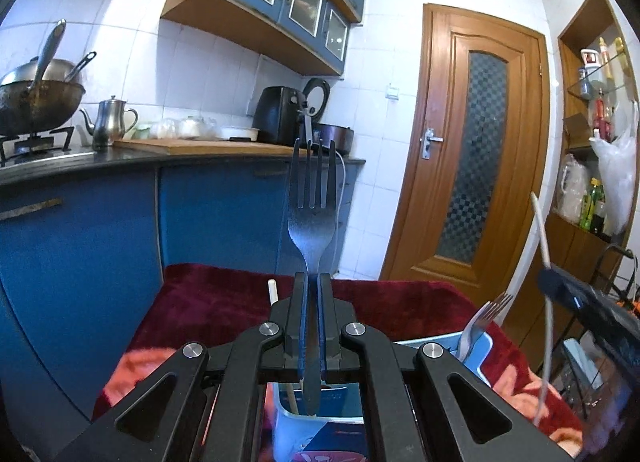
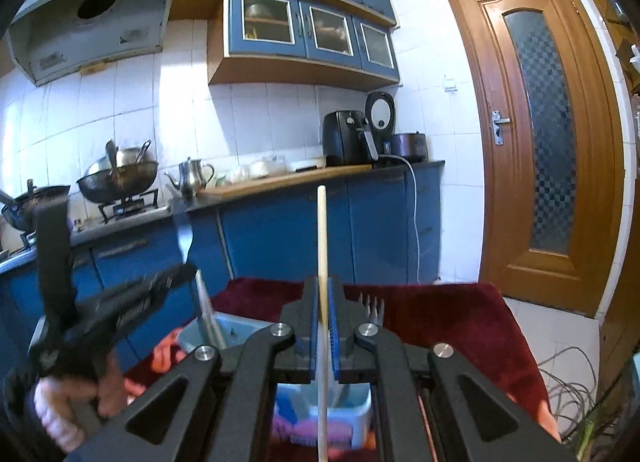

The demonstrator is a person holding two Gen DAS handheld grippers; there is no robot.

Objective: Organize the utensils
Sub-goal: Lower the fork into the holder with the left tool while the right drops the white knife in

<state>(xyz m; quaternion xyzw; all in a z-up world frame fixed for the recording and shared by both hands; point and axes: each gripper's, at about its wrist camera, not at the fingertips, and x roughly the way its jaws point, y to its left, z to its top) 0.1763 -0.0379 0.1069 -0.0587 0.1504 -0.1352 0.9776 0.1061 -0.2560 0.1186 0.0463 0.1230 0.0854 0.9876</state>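
Note:
My left gripper [image 1: 313,282] is shut on a dark fork [image 1: 311,218], tines up, its handle end hanging over the light blue utensil box [image 1: 478,346]. A silver fork [image 1: 482,320] stands in that box at the right. My right gripper [image 2: 323,288] is shut on a wooden chopstick [image 2: 322,238], upright, its lower end reaching down over the same box [image 2: 352,414]. The silver fork's tines [image 2: 372,308] show behind my right fingers. The left gripper [image 2: 120,306] also shows blurred at the left of the right wrist view, and the right gripper [image 1: 580,298] at the right of the left wrist view.
The box sits on a dark red cloth [image 1: 400,302] over a table. Behind are blue kitchen cabinets [image 1: 220,214], a counter with a wok [image 1: 36,98], a kettle [image 1: 110,120] and an air fryer [image 1: 278,114]. A wooden door [image 1: 472,150] stands at the right.

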